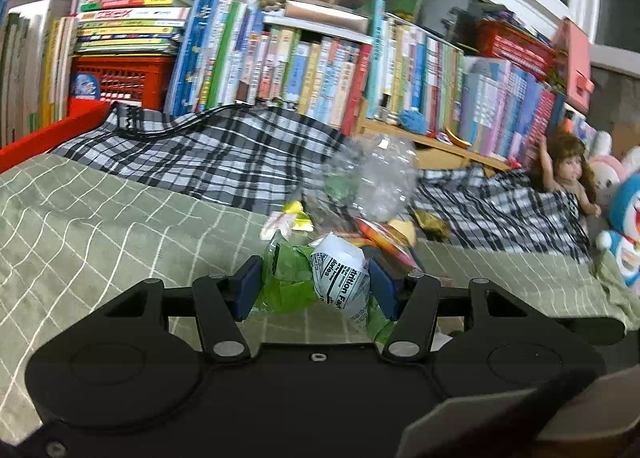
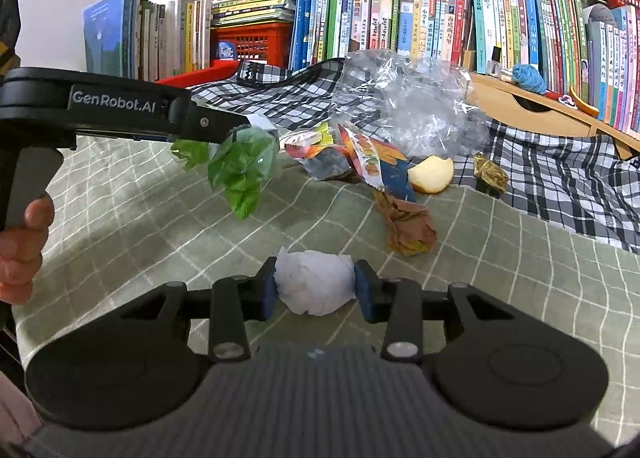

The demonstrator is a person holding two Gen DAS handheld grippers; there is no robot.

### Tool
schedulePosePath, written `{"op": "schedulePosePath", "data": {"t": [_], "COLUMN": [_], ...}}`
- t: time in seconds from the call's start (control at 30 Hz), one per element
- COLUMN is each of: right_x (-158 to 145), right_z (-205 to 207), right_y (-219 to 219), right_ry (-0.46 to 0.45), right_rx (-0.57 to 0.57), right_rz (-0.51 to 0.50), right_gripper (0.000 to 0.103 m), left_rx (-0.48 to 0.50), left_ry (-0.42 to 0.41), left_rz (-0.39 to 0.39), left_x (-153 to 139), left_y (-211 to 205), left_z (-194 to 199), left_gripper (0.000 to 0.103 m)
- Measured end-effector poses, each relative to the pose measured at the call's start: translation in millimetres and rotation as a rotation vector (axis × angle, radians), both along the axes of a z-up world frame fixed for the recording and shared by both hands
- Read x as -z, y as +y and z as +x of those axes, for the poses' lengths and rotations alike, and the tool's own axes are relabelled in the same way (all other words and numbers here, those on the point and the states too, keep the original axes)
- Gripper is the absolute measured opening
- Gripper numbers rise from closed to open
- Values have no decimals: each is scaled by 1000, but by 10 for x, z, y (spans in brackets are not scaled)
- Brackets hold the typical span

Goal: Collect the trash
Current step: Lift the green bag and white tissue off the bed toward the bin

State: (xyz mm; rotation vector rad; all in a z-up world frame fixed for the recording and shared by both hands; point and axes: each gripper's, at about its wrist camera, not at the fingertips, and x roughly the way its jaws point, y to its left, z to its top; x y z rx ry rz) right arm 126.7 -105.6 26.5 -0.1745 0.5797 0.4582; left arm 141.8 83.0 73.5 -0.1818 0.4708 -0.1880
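Observation:
My left gripper [image 1: 314, 284] is shut on a crumpled green wrapper with a white nutrition label [image 1: 336, 278], lifted clear of the green checked bedcover [image 1: 100, 226]. The right wrist view shows the same left gripper [image 2: 244, 130] from the side, the green wrapper [image 2: 240, 174] dangling from it. My right gripper [image 2: 314, 290] is shut on a white paper ball [image 2: 314, 286] low over the bedcover [image 2: 160, 242]. Beyond lie snack wrappers [image 2: 372, 162], a brown crumpled wrapper [image 2: 408, 224], an apple piece [image 2: 434, 174], a gold foil scrap [image 2: 490, 172] and a clear plastic bag [image 2: 408, 102].
A black-and-white plaid cloth [image 1: 224, 154] lies behind the trash. Shelves of books [image 2: 420, 14] and a red crate [image 2: 252, 42] line the back. A doll [image 1: 568, 174] and plush toys [image 1: 622, 226] sit at the right. A person's hand [image 2: 24, 238] grips the left handle.

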Motion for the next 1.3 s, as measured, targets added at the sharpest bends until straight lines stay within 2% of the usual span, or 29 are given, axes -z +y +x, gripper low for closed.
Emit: {"op": "schedulePosePath", "data": {"t": [0.2, 0.47, 0.53, 0.63, 0.97, 1.3], "right_x": [-65, -263, -312, -375, -489, -545], "right_z": [-193, -533, -621, -770, -1217, -1584], "right_y": [-71, -100, -107, -134, -300, -414], "right_ry": [3, -44, -60, -77, -84, -95], "right_rx": [0, -10, -5, 4, 24, 31], "right_rz": [28, -3, -10, -19, 5, 8], "right_gripper": [47, 50, 58, 58, 48, 47], "left_rx": [19, -14, -18, -19, 17, 50], "left_ry": [-17, -15, -17, -21, -35, -25], "left_rz": [3, 6, 6, 10, 27, 41], "left_x": [-119, -249, -281, -332, -453, -422], "left_y": [-40, 48, 66, 70, -28, -114], "left_z": [-262, -645, -754, -907, -1476, -1909], "left_gripper": [55, 55, 55, 55, 55, 55]}}
